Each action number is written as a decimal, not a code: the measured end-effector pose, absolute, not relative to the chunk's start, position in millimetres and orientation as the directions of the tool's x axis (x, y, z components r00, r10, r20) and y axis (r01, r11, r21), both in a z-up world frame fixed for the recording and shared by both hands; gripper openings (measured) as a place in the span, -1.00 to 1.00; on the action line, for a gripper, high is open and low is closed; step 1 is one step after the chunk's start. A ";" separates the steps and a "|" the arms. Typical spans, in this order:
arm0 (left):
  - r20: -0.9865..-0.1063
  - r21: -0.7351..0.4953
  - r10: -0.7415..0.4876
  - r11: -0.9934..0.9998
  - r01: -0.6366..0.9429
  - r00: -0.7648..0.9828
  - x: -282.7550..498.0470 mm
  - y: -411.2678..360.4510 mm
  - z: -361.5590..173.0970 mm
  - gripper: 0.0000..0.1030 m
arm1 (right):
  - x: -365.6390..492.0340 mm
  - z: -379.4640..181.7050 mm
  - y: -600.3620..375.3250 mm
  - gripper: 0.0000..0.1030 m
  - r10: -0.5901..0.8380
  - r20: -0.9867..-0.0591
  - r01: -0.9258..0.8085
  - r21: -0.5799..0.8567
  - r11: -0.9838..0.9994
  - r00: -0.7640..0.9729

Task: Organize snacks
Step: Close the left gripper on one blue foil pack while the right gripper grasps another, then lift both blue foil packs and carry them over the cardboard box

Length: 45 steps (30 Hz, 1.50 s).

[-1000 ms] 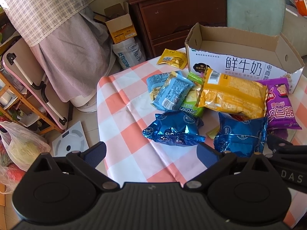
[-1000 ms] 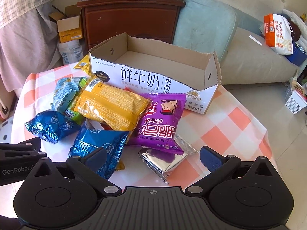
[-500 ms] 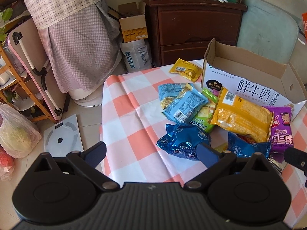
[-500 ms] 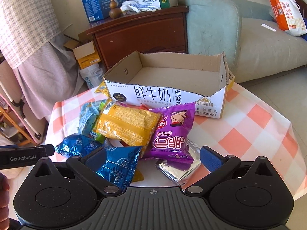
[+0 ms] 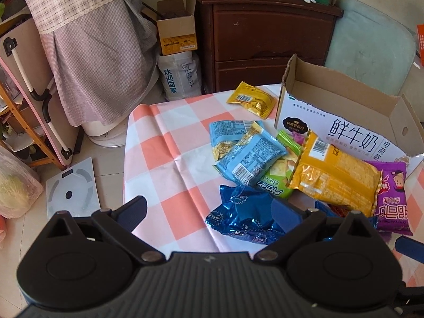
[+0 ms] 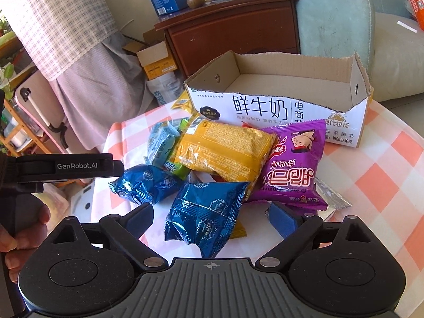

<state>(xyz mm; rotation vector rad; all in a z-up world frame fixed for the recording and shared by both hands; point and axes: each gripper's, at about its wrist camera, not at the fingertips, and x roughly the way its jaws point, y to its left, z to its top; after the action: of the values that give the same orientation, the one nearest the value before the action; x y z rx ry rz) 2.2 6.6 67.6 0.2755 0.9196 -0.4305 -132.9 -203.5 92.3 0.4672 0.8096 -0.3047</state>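
Your left gripper [image 5: 209, 209] and right gripper [image 6: 212, 218] both gape wide, holding nothing. The crinkled blue foil packet [image 5: 245, 216] lies near the checked tablecloth's [image 5: 169, 143] edge; the open cardboard milk box [image 6: 278, 106] stands behind the pile.

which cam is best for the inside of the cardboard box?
Right wrist view: the cardboard box faces the camera, with its bare floor and all four walls in sight. In the left wrist view the cardboard box sits at the right edge at an angle, so only the front wall and part of the inside show.
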 end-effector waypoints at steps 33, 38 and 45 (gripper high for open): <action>-0.825 0.040 -0.332 0.772 0.635 0.456 -10.7 -21.2 35.1 -0.10 | -115.0 58.2 -202.2 0.06 -0.005 -0.780 0.462 0.366 0.808 0.626; -0.825 0.051 -0.327 0.770 0.636 0.461 -12.0 -19.9 35.1 -0.10 | -119.1 61.6 -202.2 0.05 -0.004 -0.774 0.448 0.362 0.818 0.633; -0.832 0.087 -0.290 0.774 0.627 0.473 -11.0 -20.1 28.5 0.42 | -121.9 59.0 -207.5 0.05 0.007 -0.789 0.463 0.367 0.807 0.614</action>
<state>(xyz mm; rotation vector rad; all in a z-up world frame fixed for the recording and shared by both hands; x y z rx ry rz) -11.0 -20.1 28.5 0.4114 0.9190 -0.5805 -121.9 -207.5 59.0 0.5902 0.8803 -0.2812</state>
